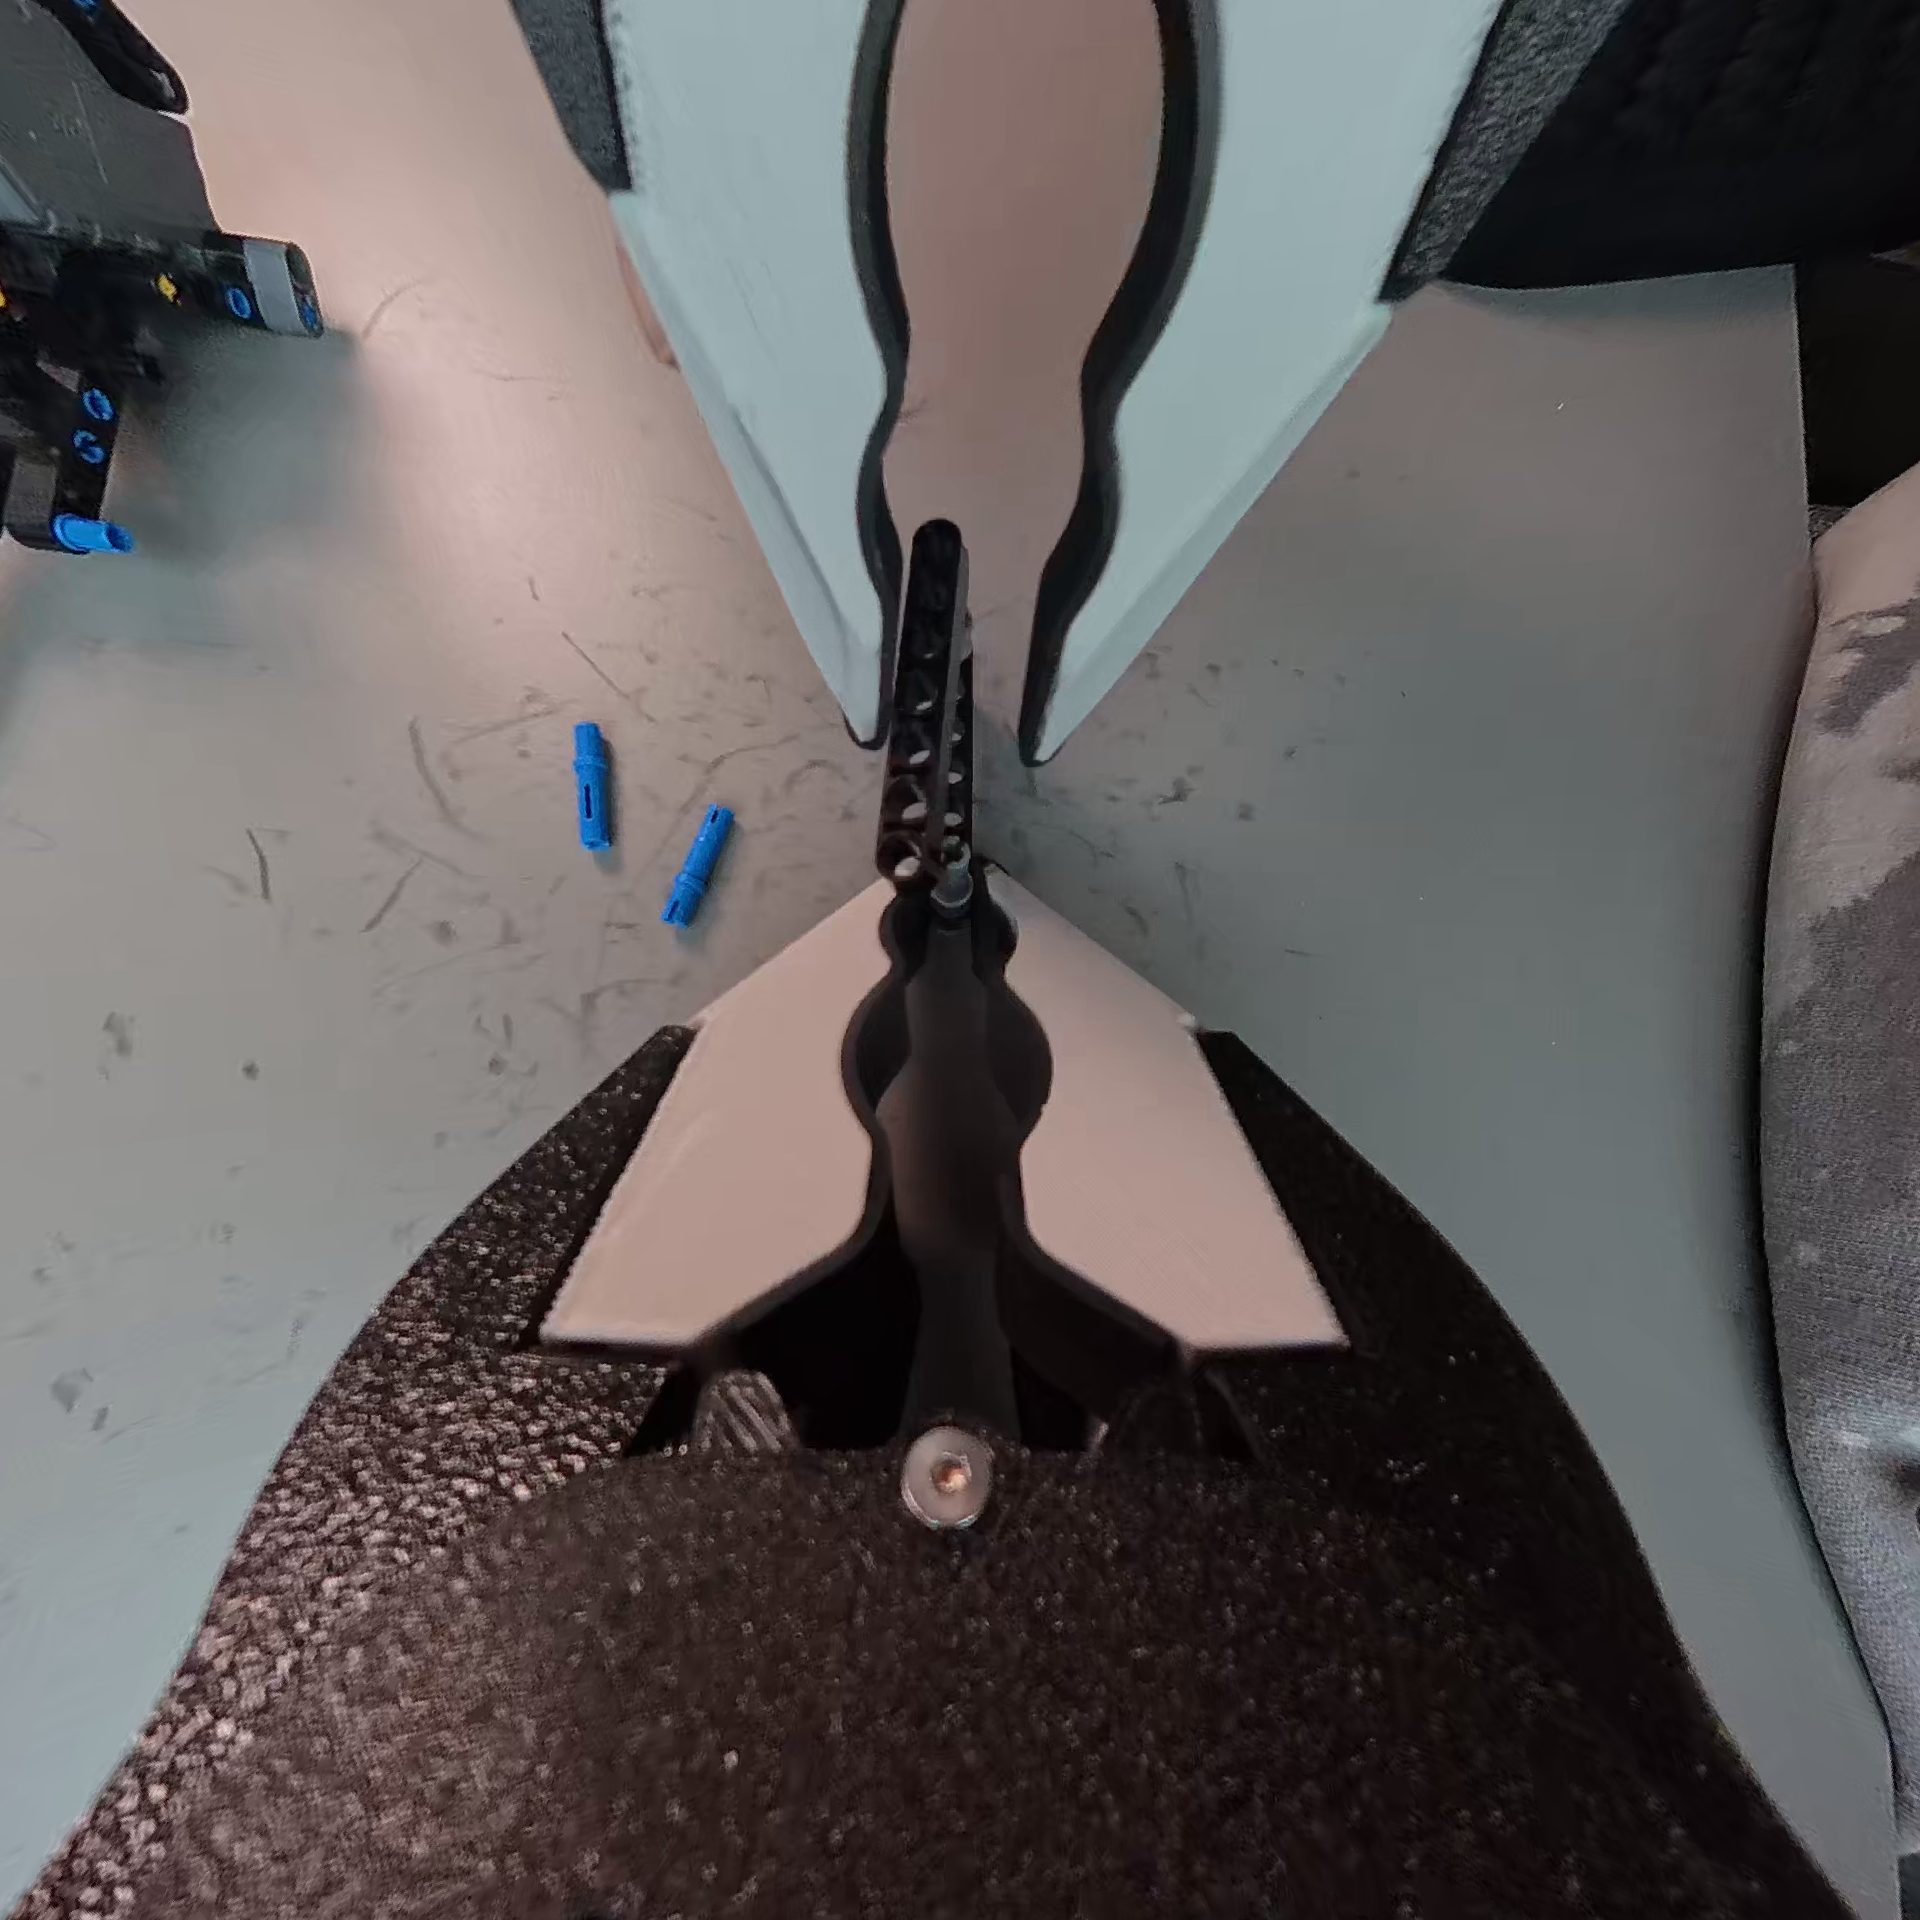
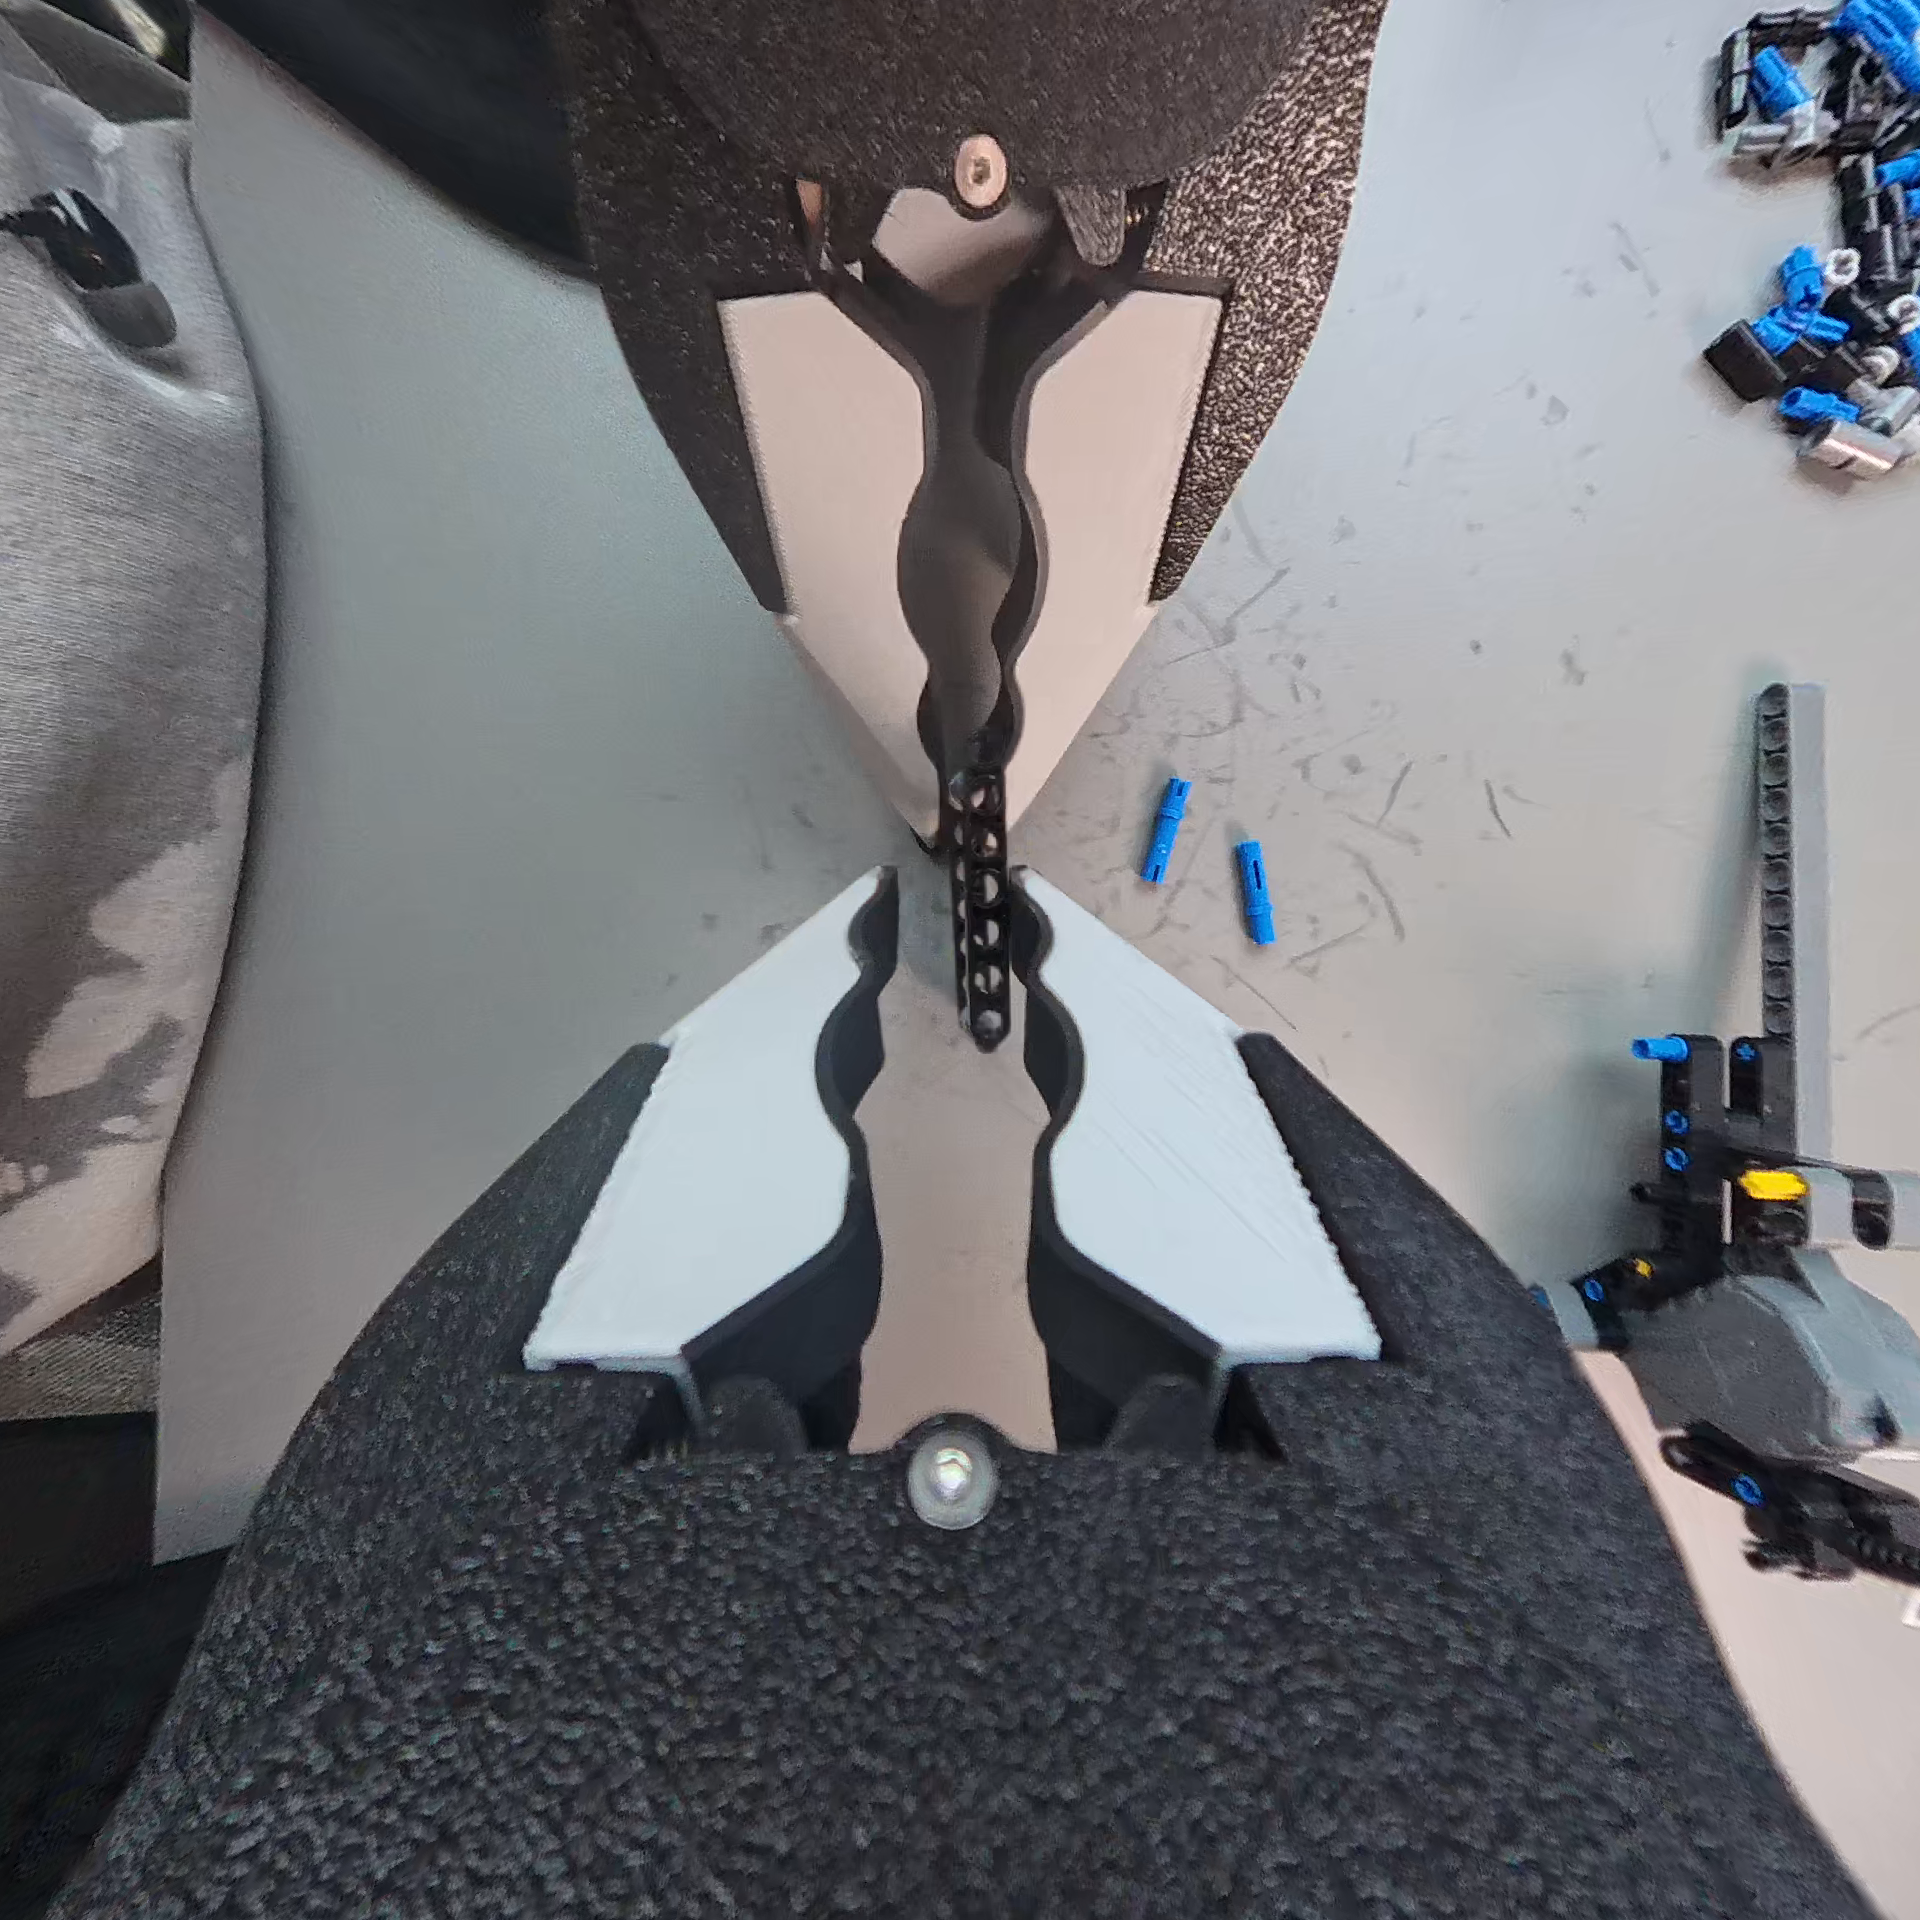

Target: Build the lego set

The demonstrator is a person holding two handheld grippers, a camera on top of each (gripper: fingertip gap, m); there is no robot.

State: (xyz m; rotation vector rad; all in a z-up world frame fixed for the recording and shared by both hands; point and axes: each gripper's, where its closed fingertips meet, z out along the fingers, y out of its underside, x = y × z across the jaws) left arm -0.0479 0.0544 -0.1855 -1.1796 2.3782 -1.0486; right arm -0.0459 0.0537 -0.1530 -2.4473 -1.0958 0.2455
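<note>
Past the left edge of the counter [image 2: 416, 727], as the right wrist view is showing it, one grey cloth [image 2: 104, 727] is lying. Near the middle, the left tool [image 1: 940, 899] is squeezing tight on one end of one thin black beam [image 2: 982, 914] with a row of holes. It is holding the beam up off the counter. The right tool [image 2: 954, 881] is facing it with its fingers spread apart, one on each side of the beam's free end. I cannot tell if they are touching it.

Just to the right, two blue pins [image 2: 1164, 829] [image 2: 1254, 891] are lying loose on the counter, near each other but apart. Close to the right edge, one half-built model [image 2: 1766, 1226] is sitting, with one long grey beam [image 2: 1792, 862] sticking out of it. At the far right corner, one pile of loose parts [image 2: 1829, 260] is waiting, too jumbled to count.

I think the beam is getting handed over or steadied. Next, the right tool is going to need a slow, gentle squeeze on the free end, straight on, so the beam is not twisting away. The blue pins look like they are meant for its holes.
</note>
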